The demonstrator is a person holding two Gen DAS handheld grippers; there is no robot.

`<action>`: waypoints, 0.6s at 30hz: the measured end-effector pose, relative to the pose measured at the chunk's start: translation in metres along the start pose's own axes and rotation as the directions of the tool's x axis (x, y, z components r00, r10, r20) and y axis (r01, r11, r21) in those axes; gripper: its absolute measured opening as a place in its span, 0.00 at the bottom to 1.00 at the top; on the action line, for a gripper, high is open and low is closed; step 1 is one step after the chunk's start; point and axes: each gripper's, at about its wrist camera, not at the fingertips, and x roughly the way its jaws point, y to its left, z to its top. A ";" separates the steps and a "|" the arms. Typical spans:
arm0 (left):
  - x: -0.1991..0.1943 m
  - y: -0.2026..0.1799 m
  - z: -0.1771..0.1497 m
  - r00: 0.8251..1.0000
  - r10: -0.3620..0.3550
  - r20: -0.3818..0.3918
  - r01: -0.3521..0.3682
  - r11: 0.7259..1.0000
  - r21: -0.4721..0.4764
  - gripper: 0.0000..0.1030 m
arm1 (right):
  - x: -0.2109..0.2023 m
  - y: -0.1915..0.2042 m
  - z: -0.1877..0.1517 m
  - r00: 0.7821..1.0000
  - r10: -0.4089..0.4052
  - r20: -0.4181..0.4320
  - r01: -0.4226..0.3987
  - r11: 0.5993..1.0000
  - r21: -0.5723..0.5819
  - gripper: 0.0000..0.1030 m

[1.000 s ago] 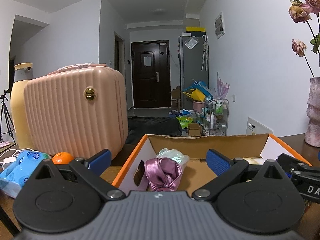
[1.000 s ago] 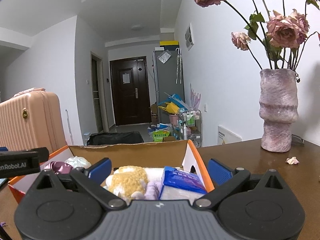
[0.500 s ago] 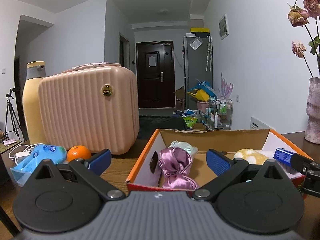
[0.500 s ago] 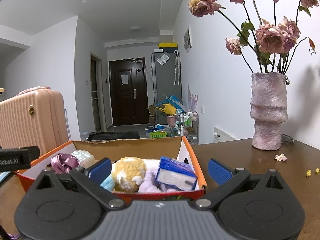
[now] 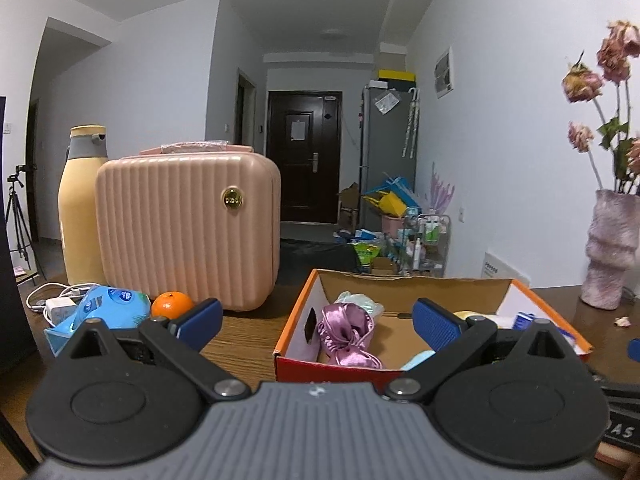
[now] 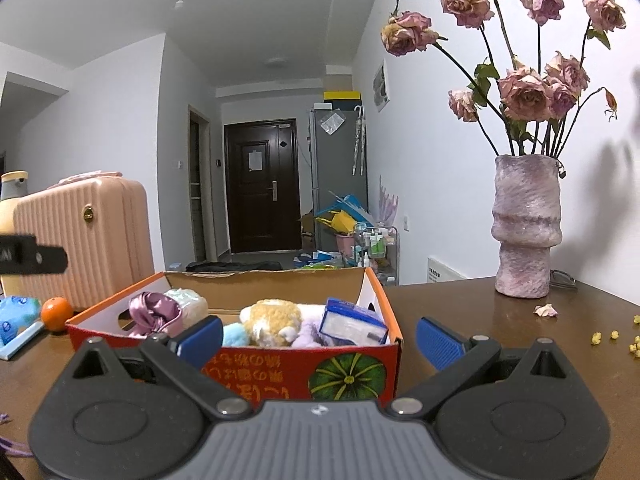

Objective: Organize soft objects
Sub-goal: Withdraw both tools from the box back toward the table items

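Both the left gripper (image 5: pixel 316 320) and right gripper (image 6: pixel 318 336), jaws spread and empty, have drawn back from the cardboard box (image 6: pixel 340 368), which now lies ahead of them holding the plush toy (image 6: pixel 270 320) and satin scrunchie (image 5: pixel 346 330), suggesting sorting is nearly complete.
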 end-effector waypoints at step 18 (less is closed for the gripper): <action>-0.052 0.026 -0.024 0.998 -0.033 -0.061 0.036 0.998 0.059 1.00 | -0.060 0.013 -0.012 0.998 0.054 -0.014 -0.055 0.998 -0.040 1.00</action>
